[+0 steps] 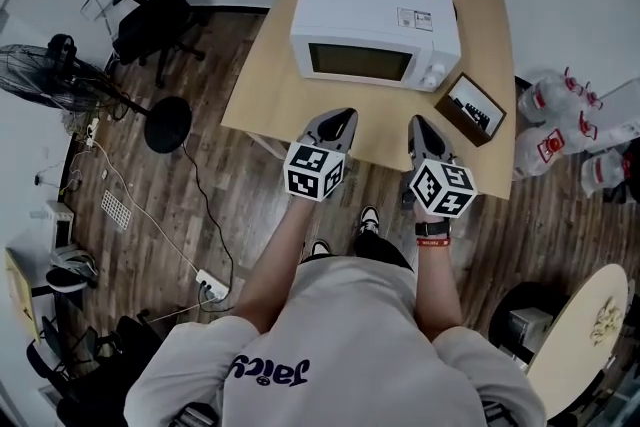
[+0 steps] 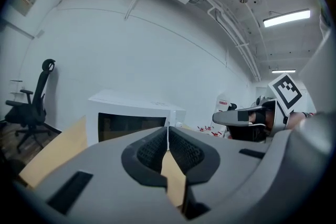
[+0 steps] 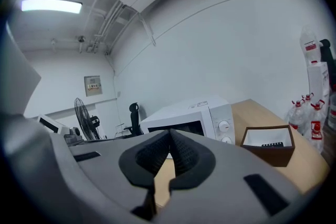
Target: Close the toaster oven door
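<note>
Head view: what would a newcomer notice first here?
The white toaster oven sits on the wooden table with its door shut. In front of it, over the table's near edge, the left gripper and right gripper hang side by side, both shut and empty. A small brown box stands just right of the oven.

One toaster oven (image 1: 375, 25), one box (image 1: 478, 110), one chair (image 1: 150, 15), one fan (image 1: 40, 75), perhaps four bottles (image 1: 548, 147).

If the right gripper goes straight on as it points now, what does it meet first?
Probably the front of the toaster oven, at its door: the right gripper lines up with it, though depth is unclear.
</note>
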A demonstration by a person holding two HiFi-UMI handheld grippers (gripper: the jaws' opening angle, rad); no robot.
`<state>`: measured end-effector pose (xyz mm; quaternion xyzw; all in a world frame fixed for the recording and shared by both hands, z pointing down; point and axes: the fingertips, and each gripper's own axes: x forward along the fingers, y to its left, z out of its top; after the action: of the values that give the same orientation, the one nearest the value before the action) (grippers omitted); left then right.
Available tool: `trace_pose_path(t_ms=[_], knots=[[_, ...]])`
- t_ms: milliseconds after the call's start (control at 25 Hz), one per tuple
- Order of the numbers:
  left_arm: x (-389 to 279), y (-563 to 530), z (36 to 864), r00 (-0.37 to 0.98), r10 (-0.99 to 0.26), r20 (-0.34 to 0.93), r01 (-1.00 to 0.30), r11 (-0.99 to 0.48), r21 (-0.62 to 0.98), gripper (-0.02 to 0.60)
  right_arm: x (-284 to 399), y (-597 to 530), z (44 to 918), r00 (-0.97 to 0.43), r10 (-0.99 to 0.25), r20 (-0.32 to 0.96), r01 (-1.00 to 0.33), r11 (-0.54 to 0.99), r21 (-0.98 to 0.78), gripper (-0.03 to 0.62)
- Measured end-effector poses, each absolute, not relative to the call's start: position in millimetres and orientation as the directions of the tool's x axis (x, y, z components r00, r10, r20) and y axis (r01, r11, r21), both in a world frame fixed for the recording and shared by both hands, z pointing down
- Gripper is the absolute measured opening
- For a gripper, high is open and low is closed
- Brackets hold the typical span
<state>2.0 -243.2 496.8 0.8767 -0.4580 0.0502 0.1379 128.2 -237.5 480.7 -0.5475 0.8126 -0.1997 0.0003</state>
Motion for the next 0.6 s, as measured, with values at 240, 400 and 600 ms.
trace_pose_path(t_ms=[240,400,600], knots=[[-39,-196,480,0.545,-0.819,0.18,-0.836,-0.516,0.187,0.025,107,-193,478,-0.385,-0.898,0.214,-0.898,0.31,-0.312,0.015],[-55,-168,480,0.53,-0.831,0.168,-0.848,-0.514,0.132,0.025,92,-167,474,-0.387,-0.899,0.206,-0.901,0.321,-0.291,0.015],[-67,-140,480,0.527,-0.835,0.158,-0.85,-0.514,0.119,0.025,82,-139,472,-0.373,-0.908,0.191,-0.908,0.315,-0.276,0.015]])
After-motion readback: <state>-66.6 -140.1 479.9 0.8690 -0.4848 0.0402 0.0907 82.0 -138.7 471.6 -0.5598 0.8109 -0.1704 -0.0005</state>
